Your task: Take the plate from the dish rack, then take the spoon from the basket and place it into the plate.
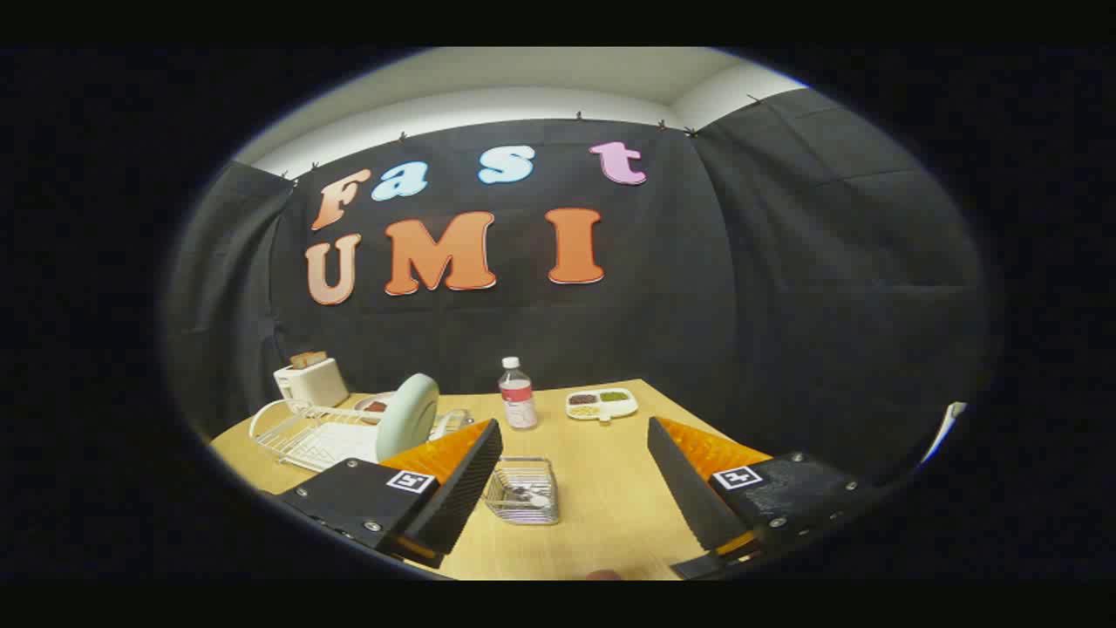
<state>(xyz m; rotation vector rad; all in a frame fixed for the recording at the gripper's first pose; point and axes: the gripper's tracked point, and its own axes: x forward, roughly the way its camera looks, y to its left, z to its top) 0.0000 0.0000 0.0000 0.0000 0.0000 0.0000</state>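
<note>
A pale green plate [408, 416] stands on edge in a white wire dish rack [307, 434], beyond and left of the left finger. A small wire basket [522, 491] sits on the wooden table [610, 488] between my fingers, nearer the left one, with a metal spoon [527, 495] lying in it. My gripper [575, 467] is open, fingers spread wide above the table with nothing between them but the basket below.
A white toaster [310, 381] with toast stands behind the rack. A clear bottle [518, 394] with a red label stands past the basket. A white divided dish [602, 404] of foods sits far right of the bottle. A small dish [373, 406] lies behind the plate.
</note>
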